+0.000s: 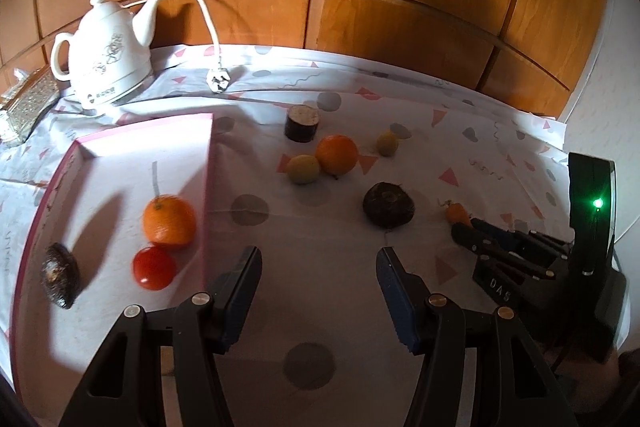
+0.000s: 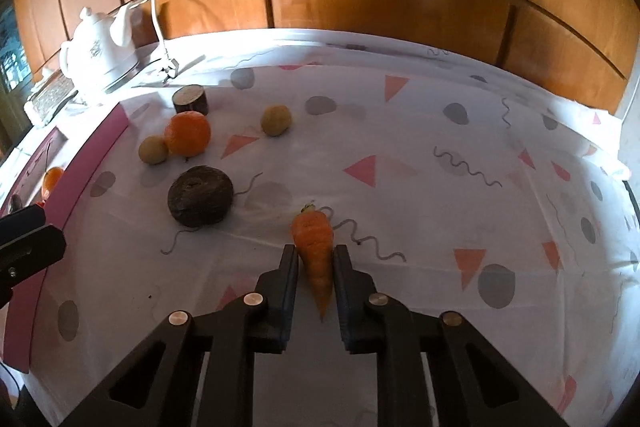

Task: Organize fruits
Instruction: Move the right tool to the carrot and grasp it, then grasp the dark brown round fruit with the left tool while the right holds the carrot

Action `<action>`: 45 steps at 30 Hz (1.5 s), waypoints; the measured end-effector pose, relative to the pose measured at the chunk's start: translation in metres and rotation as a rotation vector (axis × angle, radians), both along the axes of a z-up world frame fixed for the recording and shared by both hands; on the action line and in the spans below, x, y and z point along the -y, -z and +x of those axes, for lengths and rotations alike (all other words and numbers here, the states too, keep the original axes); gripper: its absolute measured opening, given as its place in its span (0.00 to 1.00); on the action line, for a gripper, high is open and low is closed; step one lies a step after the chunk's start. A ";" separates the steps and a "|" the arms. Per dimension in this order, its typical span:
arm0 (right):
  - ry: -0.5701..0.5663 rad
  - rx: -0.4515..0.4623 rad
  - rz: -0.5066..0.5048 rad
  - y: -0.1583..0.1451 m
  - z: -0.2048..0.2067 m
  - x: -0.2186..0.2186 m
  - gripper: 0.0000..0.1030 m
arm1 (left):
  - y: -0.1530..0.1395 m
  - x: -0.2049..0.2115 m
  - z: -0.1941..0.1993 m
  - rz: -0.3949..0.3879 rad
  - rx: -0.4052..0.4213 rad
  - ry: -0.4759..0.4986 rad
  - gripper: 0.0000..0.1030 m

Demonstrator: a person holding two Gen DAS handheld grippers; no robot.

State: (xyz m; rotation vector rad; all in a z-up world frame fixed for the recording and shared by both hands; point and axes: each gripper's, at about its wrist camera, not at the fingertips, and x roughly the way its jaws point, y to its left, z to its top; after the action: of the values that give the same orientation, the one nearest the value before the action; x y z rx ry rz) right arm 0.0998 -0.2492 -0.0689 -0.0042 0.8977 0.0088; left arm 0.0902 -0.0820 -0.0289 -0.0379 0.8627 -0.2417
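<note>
Midway through sorting, the right gripper (image 2: 315, 259) clamps a small carrot (image 2: 314, 247) just above the tablecloth (image 2: 420, 187). An orange (image 1: 169, 221), tomato (image 1: 154, 267) and dark fruit (image 1: 60, 275) already sit in the pink tray (image 1: 208, 187); another orange (image 1: 337, 154), two yellowish fruits (image 1: 304, 169) and a dark round one (image 1: 388, 205) remain outside. The left gripper (image 1: 319, 267) hangs open, empty.

Only clear text: raised letters "DAS" on the black body of the right-hand gripper (image 1: 496, 255), seen from the left wrist view. The white ceramic electric kettle with the floral print (image 1: 106, 55) has a small round blue logo plus a short printed word on its base band, too blurred to read. From the right wrist view the same kettle (image 2: 98, 57) shows only a dark smudge of decoration. No numbers or labels readable elsewhere.
</note>
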 end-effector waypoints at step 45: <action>0.027 0.015 0.090 0.007 -0.002 0.014 0.17 | 0.044 0.027 0.007 0.057 0.033 0.013 0.45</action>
State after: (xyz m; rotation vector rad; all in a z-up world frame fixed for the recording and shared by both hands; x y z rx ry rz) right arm 0.0982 -0.2634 -0.0757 0.0922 0.8813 0.0238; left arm 0.0975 -0.1093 -0.0726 0.0246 0.8368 -0.2287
